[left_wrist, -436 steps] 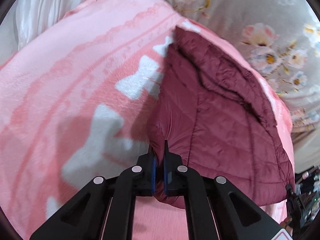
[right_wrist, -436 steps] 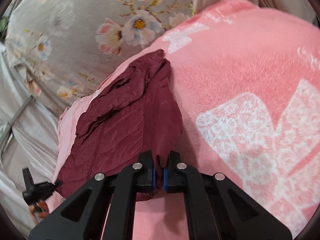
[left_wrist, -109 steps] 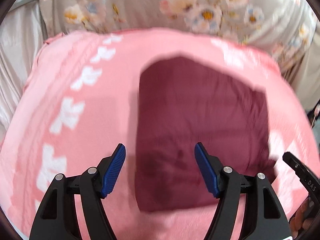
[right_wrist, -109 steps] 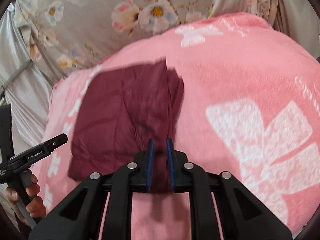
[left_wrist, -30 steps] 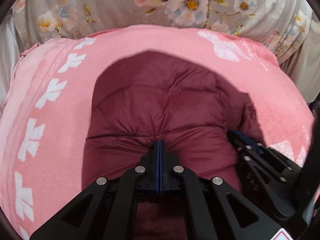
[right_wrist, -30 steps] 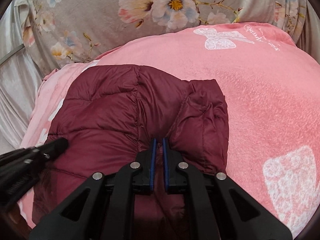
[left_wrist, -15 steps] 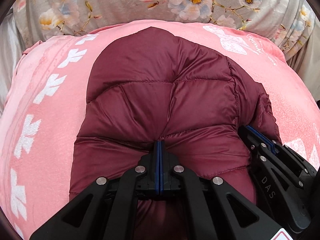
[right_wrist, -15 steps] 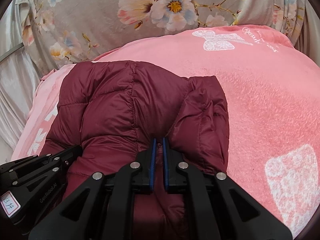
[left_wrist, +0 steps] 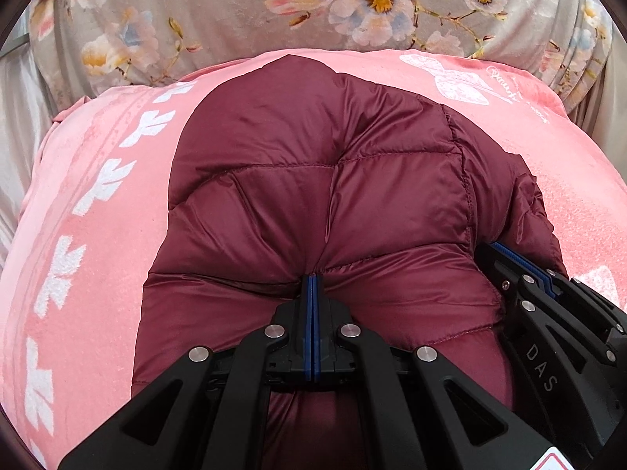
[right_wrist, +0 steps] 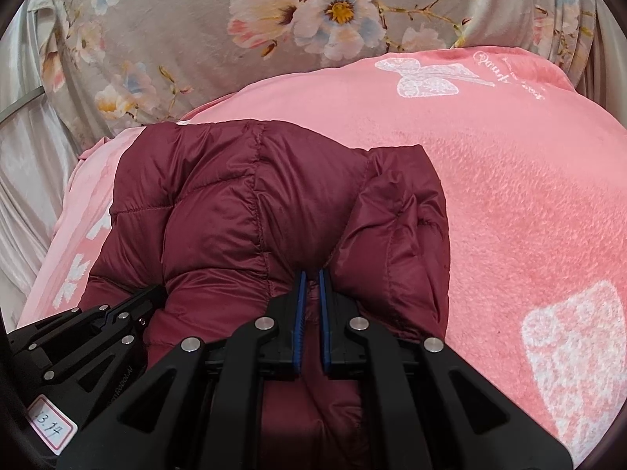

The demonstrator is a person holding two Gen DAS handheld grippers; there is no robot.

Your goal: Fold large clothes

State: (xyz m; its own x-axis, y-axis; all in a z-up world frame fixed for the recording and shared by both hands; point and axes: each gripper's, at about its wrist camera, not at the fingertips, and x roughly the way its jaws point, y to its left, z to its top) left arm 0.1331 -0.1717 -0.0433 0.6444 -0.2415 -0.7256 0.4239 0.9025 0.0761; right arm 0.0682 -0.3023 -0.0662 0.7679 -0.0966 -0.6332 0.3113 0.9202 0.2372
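Both grippers are pinching the maroon puffer jacket: left gripper jaws pressed together on fabric, right gripper jaws clamping a narrow fold, pink blanket lying beyond.

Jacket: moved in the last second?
Yes. In the left wrist view the jacket top edge has gone up the blanket, nearer the floral fabric.

maroon puffer jacket bunched on pink blanket, right gripper pinching jacket fabric, left gripper at lower left touching jacket, floral sheet behind
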